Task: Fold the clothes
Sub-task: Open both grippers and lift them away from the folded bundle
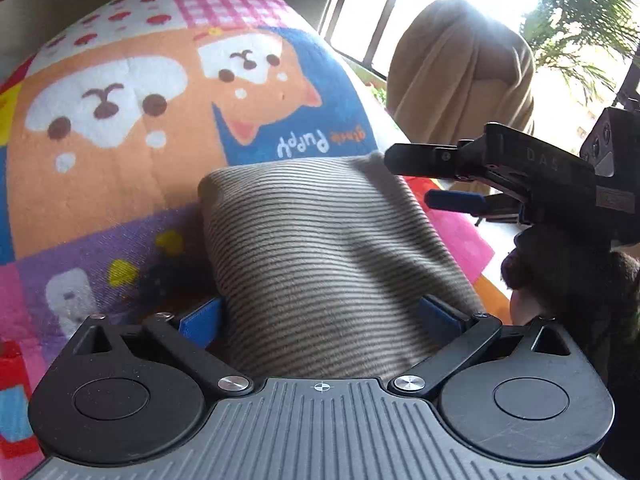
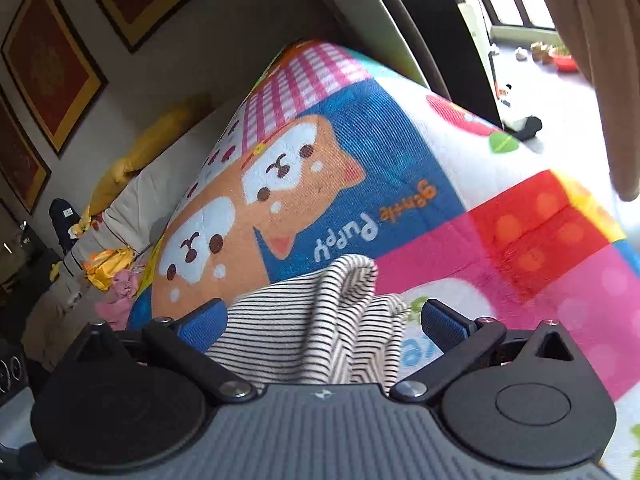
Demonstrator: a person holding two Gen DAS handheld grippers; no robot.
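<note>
Item: striped garment (image 1: 320, 248), fine dark-and-pale horizontal stripes, folded into a thick bundle. It lies on the puppy-print blanket (image 1: 120, 120), just below the blue panel lettered "Puppy". In the right wrist view the same garment (image 2: 312, 320) shows a rolled fold at its far end and loose layers nearer the camera.

Item: left hand-held gripper (image 1: 320, 316). Black body, blue pads. Jaws spread wide, one finger on each side of the bundle; the cloth fills the gap between them. The left pad (image 1: 200, 320) sits against the bundle's edge and the right one is partly covered by cloth. Released, not clenched.

Item: right hand-held gripper (image 1: 420, 176), seen from the left wrist view at the far right corner of the bundle. Its two fingers are apart, the upper black finger level with the garment's top corner, the lower blue-padded one beside the edge below it. In its own view the right hand-held gripper (image 2: 320, 320) has both blue pads wide apart with the striped cloth lying between them; nothing is pinched. Released.

Item: blanket, continued. Multicoloured patchwork of orange puppies, pink gingham, red and pink squares, spread over a bed.

Item: tan draped cloth (image 1: 460, 68), hanging beyond the bed by the window (image 1: 360, 4).

Item: framed pictures (image 2: 52, 68), on the wall at left in the right wrist view.

Item: yellow cushion (image 2: 140, 156), on a pale sofa below the frames.
</note>
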